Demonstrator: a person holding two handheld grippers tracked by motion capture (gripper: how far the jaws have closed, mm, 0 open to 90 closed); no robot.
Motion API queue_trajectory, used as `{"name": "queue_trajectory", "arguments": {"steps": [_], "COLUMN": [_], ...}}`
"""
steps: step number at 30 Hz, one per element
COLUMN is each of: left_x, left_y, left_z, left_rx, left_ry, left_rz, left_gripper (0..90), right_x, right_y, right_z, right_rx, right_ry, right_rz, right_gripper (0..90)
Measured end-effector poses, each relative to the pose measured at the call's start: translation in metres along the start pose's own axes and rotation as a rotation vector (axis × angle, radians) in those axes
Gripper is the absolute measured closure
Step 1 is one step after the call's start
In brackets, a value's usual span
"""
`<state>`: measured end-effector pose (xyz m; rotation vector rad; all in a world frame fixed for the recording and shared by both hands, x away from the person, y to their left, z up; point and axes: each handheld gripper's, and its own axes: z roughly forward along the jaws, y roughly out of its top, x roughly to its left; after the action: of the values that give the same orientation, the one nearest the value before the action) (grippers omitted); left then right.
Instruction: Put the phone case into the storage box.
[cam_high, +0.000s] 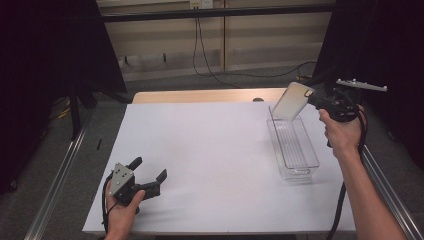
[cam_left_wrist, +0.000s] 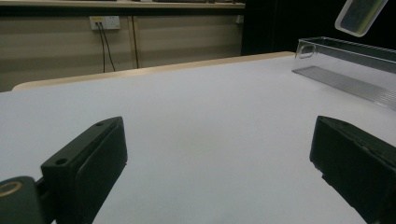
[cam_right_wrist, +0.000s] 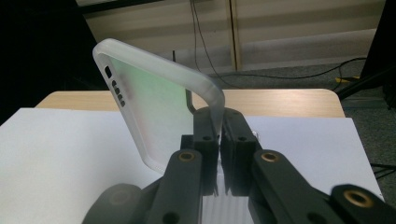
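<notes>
A translucent phone case (cam_high: 292, 100) hangs in the air over the far end of a clear plastic bin (cam_high: 293, 144) on the right of the white table (cam_high: 200, 160). My right gripper (cam_high: 314, 98) is shut on the case's edge, and in the right gripper view the case (cam_right_wrist: 154, 112) stands tilted up from the pinched jaws of that gripper (cam_right_wrist: 218, 128). My left gripper (cam_high: 149, 170) rests low at the table's front left, open, with nothing between its fingers (cam_left_wrist: 88, 163). From there the bin (cam_left_wrist: 350, 65) and the case (cam_left_wrist: 360, 16) show at the far right.
The table's wooden far edge (cam_high: 210, 95) borders a floor with cables. Dark curtains flank both sides. Metal rails (cam_high: 55, 185) run along the table's left and right. A wide bare stretch of white top lies between the two grippers.
</notes>
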<state>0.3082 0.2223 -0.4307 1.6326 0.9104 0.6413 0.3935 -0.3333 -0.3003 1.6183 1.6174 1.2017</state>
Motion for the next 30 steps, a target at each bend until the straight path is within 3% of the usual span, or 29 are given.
{"name": "queue_trajectory", "arguments": {"steps": [10,18,30], "left_x": [-0.001,-0.001,0.000], "left_y": [0.001,0.001,0.001], "left_z": [-0.003,-0.001,0.000], "left_rx": [-0.004,0.003,0.001], "left_ry": [-0.014,-0.013,-0.015], "left_rz": [-0.005,0.001,-0.001], "left_gripper": [4.2,4.2,4.2], "right_x": [-0.006,-0.009,-0.008], "right_y": [-0.002,-0.005,-0.012], "right_z": [0.012,0.022,0.037], "right_rx": [0.020,0.022,0.036], "right_ry": [-0.037,-0.053,-0.079], "right_rz": [-0.026,-0.079,-0.113], "right_gripper": [85.8,85.8,85.8]}}
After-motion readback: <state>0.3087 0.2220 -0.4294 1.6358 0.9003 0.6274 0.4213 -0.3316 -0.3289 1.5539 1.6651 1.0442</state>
